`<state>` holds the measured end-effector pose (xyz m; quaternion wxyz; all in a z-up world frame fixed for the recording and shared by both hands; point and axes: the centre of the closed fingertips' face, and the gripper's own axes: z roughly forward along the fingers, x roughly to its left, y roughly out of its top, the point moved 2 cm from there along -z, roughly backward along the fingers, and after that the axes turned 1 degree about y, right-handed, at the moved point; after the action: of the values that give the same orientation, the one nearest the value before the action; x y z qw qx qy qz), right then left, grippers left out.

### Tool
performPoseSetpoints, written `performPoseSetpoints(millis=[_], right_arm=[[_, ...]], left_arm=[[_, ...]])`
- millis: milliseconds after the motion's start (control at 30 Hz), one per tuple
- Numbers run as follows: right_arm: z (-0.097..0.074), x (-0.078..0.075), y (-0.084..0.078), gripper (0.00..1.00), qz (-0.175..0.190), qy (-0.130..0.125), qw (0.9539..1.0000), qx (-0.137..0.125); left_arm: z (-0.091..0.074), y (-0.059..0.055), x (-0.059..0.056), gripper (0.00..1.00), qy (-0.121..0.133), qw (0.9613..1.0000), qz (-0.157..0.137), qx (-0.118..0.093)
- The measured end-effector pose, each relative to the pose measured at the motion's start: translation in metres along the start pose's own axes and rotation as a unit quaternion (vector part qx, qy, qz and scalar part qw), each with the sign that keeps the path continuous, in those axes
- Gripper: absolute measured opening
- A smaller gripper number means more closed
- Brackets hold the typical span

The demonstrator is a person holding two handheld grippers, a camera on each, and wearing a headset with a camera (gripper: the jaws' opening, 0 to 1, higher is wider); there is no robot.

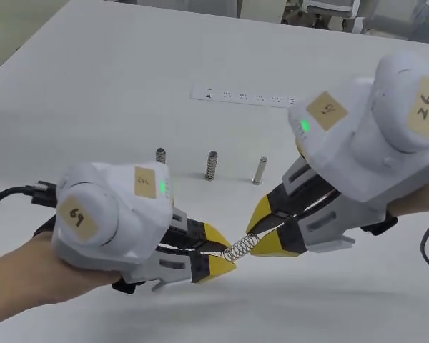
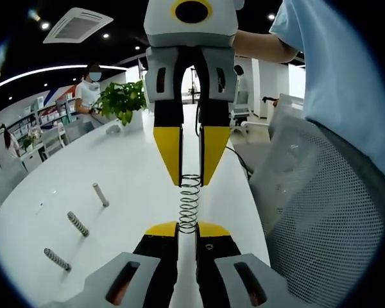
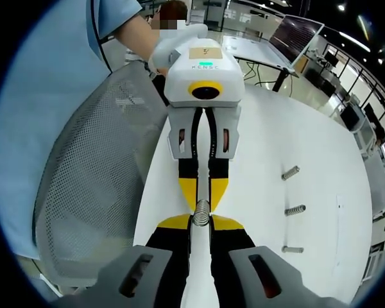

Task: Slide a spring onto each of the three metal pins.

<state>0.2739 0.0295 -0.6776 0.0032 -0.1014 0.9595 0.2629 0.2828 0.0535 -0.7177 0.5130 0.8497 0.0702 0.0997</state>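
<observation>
Low in the centre of the head view, I have the left gripper (image 1: 225, 254) and the right gripper (image 1: 254, 240) each clenched on one end of the same spring (image 1: 241, 247), just above the white table (image 1: 114, 86). Higher, mid-frame, the left pin (image 1: 161, 155) and middle pin (image 1: 211, 166) carry springs. The right pin (image 1: 260, 171) is bare.

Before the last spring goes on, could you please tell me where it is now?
In the head view, the spring is low centre, one end pinched in the left tongs, the other in the right tongs, nearer the person than the bare pin.
</observation>
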Motion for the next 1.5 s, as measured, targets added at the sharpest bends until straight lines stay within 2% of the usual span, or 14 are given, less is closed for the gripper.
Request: performPoseSetpoints(millis=[567,667,700,800,1200,1500], right_arm=[[-0.002,-0.005,-0.003,0.09,-0.008,-0.003,1.0000,0.001],[-0.004,-0.007,-0.001,0.29,-0.010,-0.011,0.9999,-0.004],[-0.006,-0.012,-0.002,0.33,-0.017,-0.024,0.9996,0.001],[-0.010,-0.014,-0.001,0.26,-0.022,-0.026,0.9994,-0.003],[0.005,-0.010,-0.005,0.20,-0.013,-0.011,0.9998,-0.004],[0.007,-0.009,-0.003,0.14,-0.012,-0.009,0.9999,-0.008]], left_arm=[[0.000,0.002,0.003,0.01,0.002,0.9999,-0.009,-0.007],[0.000,0.002,0.004,0.01,0.003,0.9998,-0.017,-0.009],[0.000,0.001,0.004,0.01,0.003,0.9998,-0.016,-0.008],[0.001,0.001,0.004,0.01,0.004,0.9998,-0.020,-0.008],[0.002,0.010,0.003,0.01,0.010,0.9993,-0.027,-0.023],[0.001,0.012,0.004,0.01,0.013,0.9990,-0.032,-0.029]])
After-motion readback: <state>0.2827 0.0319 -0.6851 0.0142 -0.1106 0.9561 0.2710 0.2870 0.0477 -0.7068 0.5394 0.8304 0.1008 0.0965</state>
